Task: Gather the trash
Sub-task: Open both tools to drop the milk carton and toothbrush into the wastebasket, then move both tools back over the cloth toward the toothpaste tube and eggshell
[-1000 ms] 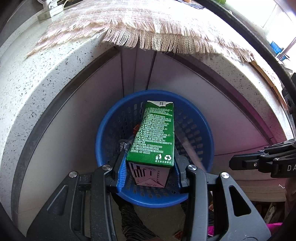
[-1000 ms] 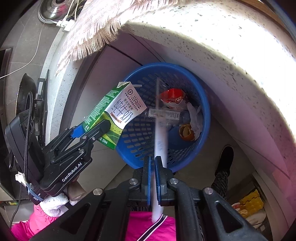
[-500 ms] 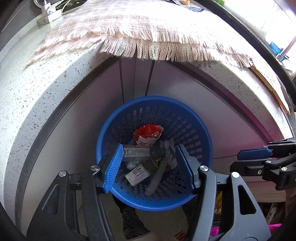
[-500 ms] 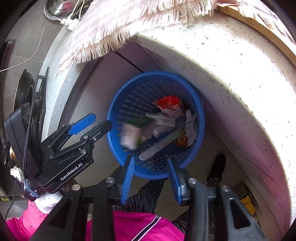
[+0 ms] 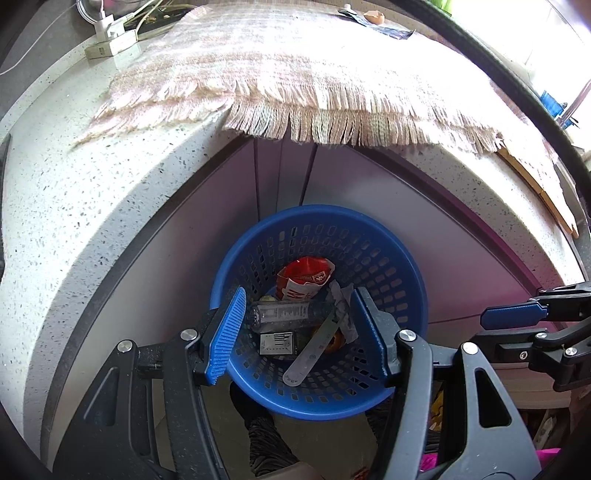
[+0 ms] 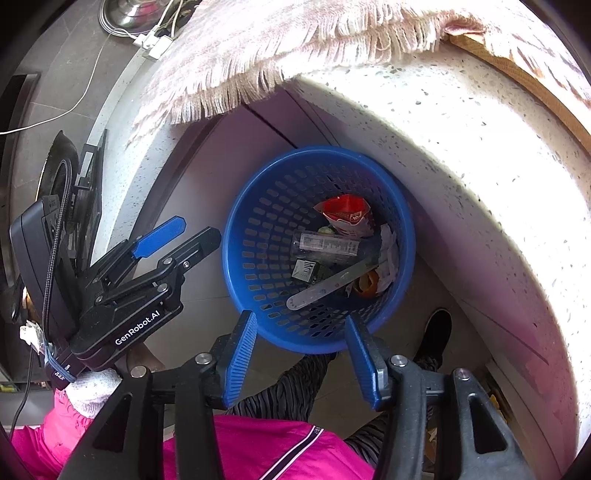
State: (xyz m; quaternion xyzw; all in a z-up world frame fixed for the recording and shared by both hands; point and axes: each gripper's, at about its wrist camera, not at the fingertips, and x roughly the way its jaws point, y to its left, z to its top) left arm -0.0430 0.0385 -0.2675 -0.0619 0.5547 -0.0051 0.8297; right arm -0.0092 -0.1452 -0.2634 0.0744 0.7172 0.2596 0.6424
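Left gripper [image 5: 297,334]: jaws standing apart, holding nothing, hovering over the bin at lower centre.
Right gripper [image 6: 299,356]: jaws just been opening, nothing sitting between them.
Blue basket [image 5: 413,291]: sitting on the floor under the speckled counter [image 5: 74,206].
Trash: red wrapper [image 5: 304,280], clear bottle [image 5: 284,314], carton [image 6: 306,269] and flat strip [image 6: 325,286] lying inside.
Progress: these pieces are looking binned; an eggshell [image 5: 373,16] and a dark wrapper [image 5: 391,31] are waiting at the top.

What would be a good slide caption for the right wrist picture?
Both open grippers, right gripper and left gripper, hover above blue basket holding trash.
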